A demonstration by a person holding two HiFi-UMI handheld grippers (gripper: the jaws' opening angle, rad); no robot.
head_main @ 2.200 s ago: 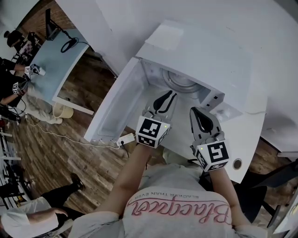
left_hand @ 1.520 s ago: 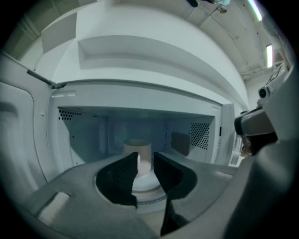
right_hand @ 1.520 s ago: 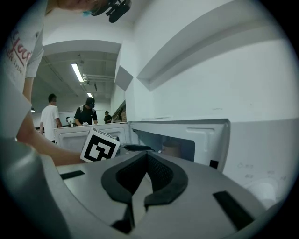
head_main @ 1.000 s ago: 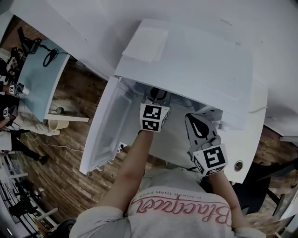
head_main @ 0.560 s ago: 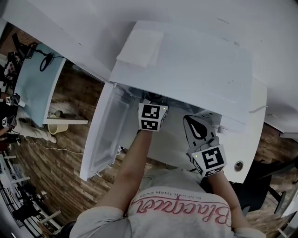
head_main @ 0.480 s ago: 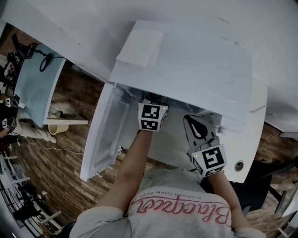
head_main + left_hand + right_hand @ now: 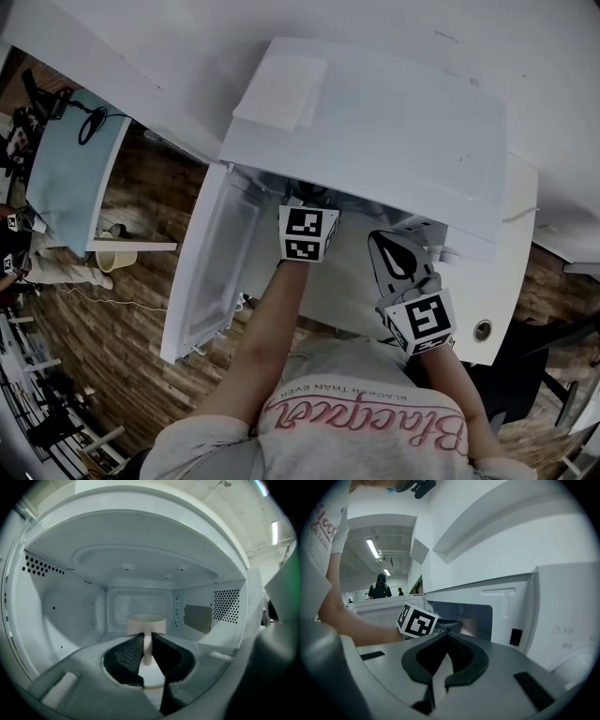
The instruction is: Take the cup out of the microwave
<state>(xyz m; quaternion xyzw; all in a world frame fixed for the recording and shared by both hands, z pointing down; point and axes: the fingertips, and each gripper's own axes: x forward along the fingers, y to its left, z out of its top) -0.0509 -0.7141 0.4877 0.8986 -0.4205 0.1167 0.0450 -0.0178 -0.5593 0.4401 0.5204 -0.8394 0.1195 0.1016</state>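
Note:
The white microwave [image 7: 375,122] stands with its door [image 7: 211,272] swung open to the left. Inside, a pale cup [image 7: 146,623] sits at the middle of the cavity, its handle [image 7: 147,648] facing me. My left gripper [image 7: 147,641] reaches into the cavity, its jaws closed on either side of that handle. From outside, only its marker cube [image 7: 307,234] shows under the microwave's top. The right gripper view shows the cube [image 7: 417,620] and the cup [image 7: 468,624] through the opening. My right gripper [image 7: 382,242] hangs shut and empty in front of the control panel.
A folded white sheet [image 7: 281,92] lies on the microwave's top. The microwave sits on a white table [image 7: 514,281] with a cable hole [image 7: 483,330] at the right. Wooden floor and a blue table [image 7: 70,159] lie to the left. People stand far off [image 7: 380,588].
Since 2.2 s ago my left gripper has gone from in front of the opening into the cavity. Over the last half second both grippers have barely moved.

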